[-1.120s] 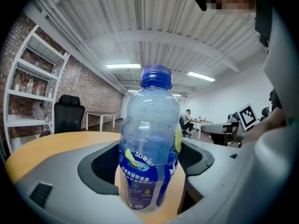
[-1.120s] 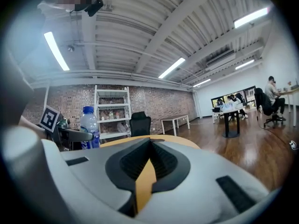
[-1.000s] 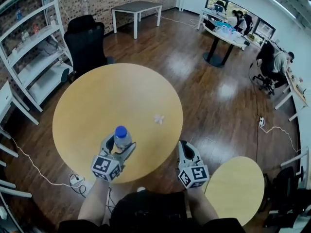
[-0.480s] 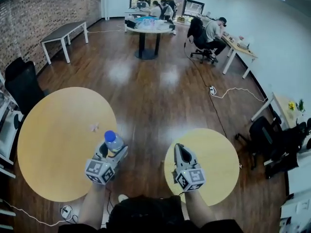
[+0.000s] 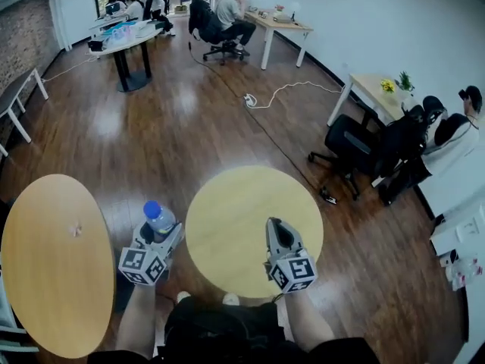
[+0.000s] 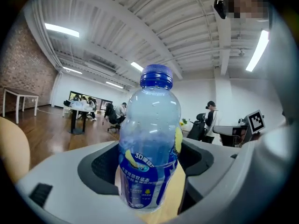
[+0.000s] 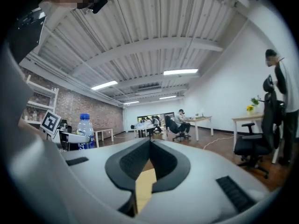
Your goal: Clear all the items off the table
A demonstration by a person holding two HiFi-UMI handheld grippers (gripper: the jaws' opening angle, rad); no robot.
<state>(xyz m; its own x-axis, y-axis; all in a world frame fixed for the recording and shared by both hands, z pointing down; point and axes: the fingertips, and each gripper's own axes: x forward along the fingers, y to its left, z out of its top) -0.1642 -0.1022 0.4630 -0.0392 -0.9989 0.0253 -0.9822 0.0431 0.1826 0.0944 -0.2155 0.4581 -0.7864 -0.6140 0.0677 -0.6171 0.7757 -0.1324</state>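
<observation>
- A large round table [image 5: 45, 279] with a pale wooden top fills the lower left of the head view.
- A small white scrap [image 5: 75, 229] lies alone on that table, near its upper edge and well apart from both grippers.
- The left gripper [image 5: 158, 235] hangs over the wood floor [image 5: 174, 135], in the gap between the two tables.
- Its jaws stand wide and are clamped on a clear plastic bottle [image 5: 161, 220].
- The bottle has a blue cap and a blue label. It is held upright, clear of any table. The left gripper view shows the pads pressing its lower body at the label.
- A smaller round table [image 5: 242, 211] sits at the centre, its top bare and yellowish.
- The right gripper [image 5: 273, 224] hovers over the near right part of that smaller table.
- Its jaws are pressed together with nothing between them. In the right gripper view, only a sliver of the table top shows beneath them.
- A white cable [image 5: 280, 91] trails across the floor beyond the small table.
- A black office chair [image 5: 352, 146] stands to the right of the small table, beside a light desk [image 5: 371, 89] against the wall.
- A person in a white top [image 5: 453, 150] is at the far right edge.
</observation>
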